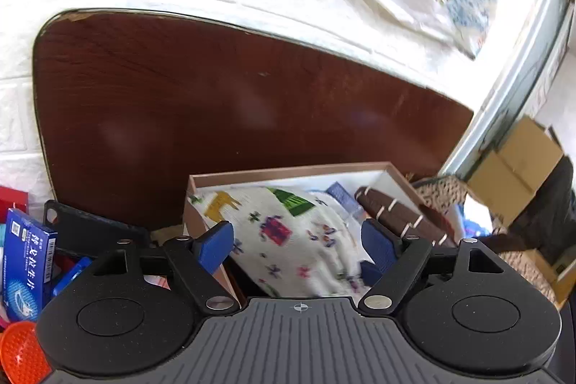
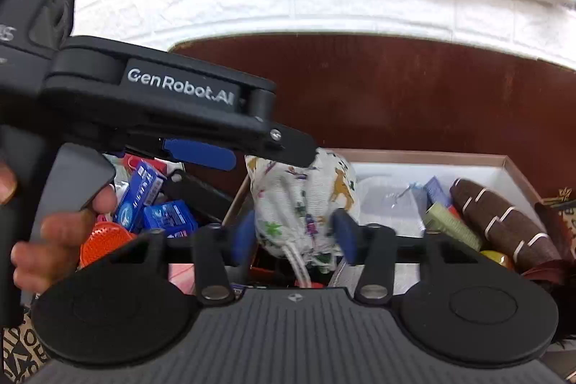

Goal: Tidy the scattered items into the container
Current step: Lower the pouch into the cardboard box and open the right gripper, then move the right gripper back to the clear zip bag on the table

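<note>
Left gripper (image 1: 297,245): wide, holding nothing; you've got it over the white printed drawstring pouch (image 1: 288,233).
Right gripper (image 2: 293,238): narrow, pinching pouch's gathered neck, so it hangs half over brown cardboard box (image 2: 428,156) rim.
Leftovers: blue cartons (image 2: 138,195) outside, left.

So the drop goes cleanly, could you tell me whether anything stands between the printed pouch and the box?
Nothing visible does. The printed pouch sits in the jaws of the right gripper, over the near left edge of the box; the brown roll lies well to its right.
</note>
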Action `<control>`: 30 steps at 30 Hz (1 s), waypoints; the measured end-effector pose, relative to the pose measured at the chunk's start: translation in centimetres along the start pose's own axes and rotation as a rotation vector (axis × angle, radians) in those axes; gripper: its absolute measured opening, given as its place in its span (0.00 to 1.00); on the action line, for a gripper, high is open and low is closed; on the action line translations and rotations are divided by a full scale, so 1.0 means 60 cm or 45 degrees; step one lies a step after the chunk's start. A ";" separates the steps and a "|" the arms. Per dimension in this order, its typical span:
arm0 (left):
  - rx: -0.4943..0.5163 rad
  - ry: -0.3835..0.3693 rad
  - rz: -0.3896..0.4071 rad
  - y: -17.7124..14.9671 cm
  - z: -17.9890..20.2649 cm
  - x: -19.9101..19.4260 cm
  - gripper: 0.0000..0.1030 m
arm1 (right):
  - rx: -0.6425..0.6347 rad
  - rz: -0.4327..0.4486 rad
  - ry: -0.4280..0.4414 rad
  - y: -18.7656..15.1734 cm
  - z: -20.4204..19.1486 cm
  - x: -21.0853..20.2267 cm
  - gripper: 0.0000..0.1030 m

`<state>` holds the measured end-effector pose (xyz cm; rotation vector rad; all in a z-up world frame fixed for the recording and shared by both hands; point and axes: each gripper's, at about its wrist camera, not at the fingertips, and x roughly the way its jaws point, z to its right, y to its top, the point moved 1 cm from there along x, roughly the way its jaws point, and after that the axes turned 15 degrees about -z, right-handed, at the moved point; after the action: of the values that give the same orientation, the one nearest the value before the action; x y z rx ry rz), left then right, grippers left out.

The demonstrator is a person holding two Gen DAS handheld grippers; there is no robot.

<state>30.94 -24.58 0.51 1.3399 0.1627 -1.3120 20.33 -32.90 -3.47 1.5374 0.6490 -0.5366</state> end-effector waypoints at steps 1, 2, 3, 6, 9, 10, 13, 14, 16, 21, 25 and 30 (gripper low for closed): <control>0.007 0.004 -0.009 -0.002 0.003 0.005 0.85 | -0.007 -0.009 0.015 0.001 -0.003 0.004 0.47; 0.010 0.007 -0.019 -0.003 0.006 0.010 0.85 | -0.021 -0.021 0.023 0.001 -0.007 0.008 0.47; 0.010 0.019 -0.033 -0.005 0.007 0.017 0.84 | -0.036 -0.032 0.023 0.001 -0.012 0.013 0.47; -0.006 0.070 -0.074 -0.013 0.006 0.034 0.82 | -0.075 -0.055 -0.017 -0.002 -0.021 0.026 0.47; -0.024 0.045 -0.080 -0.023 0.004 0.037 0.82 | -0.037 -0.054 -0.002 -0.005 -0.014 0.023 0.49; -0.026 0.045 -0.079 -0.027 0.006 0.035 0.83 | -0.019 -0.052 0.010 -0.005 -0.011 0.018 0.53; -0.025 0.057 -0.056 -0.034 0.016 0.017 0.87 | -0.005 -0.035 -0.011 -0.007 -0.010 -0.003 0.66; -0.028 0.056 -0.039 -0.038 0.020 0.007 0.88 | -0.012 -0.021 -0.035 -0.008 -0.012 -0.013 0.69; -0.042 0.047 -0.001 -0.047 0.029 -0.021 0.93 | -0.019 0.004 -0.074 -0.011 -0.016 -0.032 0.82; -0.021 0.067 0.096 -0.088 0.052 -0.097 0.98 | -0.026 0.061 -0.079 -0.025 -0.034 -0.089 0.98; 0.010 0.117 0.209 -0.138 0.069 -0.155 1.00 | -0.046 0.093 -0.034 -0.045 -0.063 -0.133 1.00; 0.018 0.188 0.276 -0.205 0.078 -0.207 1.00 | -0.108 0.104 -0.004 -0.064 -0.113 -0.164 1.00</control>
<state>14.72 -17.26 3.75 1.4250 0.1063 -1.0353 10.24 -26.85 0.90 1.4766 0.5964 -0.4447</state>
